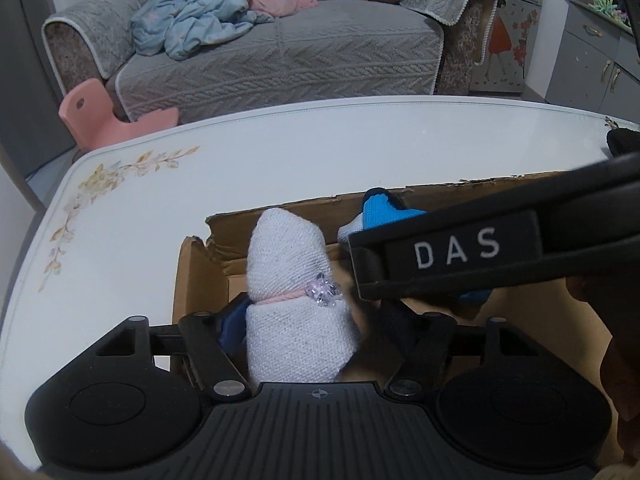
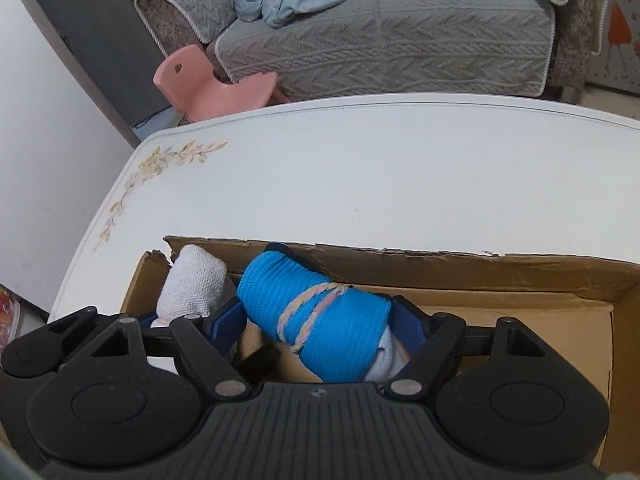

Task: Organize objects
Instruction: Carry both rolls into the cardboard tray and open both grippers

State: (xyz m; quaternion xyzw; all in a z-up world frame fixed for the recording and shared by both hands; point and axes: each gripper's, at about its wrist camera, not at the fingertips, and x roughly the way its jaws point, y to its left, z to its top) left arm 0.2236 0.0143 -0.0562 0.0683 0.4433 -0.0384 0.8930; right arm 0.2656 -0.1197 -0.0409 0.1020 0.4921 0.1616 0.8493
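Note:
My left gripper (image 1: 306, 320) is shut on a rolled white cloth (image 1: 292, 280) tied with a pink band and a clear bead flower, held over the left end of an open cardboard box (image 1: 200, 272). My right gripper (image 2: 320, 320) is shut on a rolled blue cloth (image 2: 320, 316) tied with a pastel cord, held inside the same box (image 2: 480, 276). The white roll also shows at the left in the right wrist view (image 2: 192, 284). The blue roll (image 1: 384, 210) peeks out behind the right gripper's black body (image 1: 480, 248) in the left wrist view.
The box sits on a white table (image 2: 360, 184) with a floral print at its left corner. Beyond it stand a grey sofa (image 1: 280, 52) with blue and pink blankets, a pink child's chair (image 1: 104, 120), and a grey cabinet (image 1: 592, 60) at the right.

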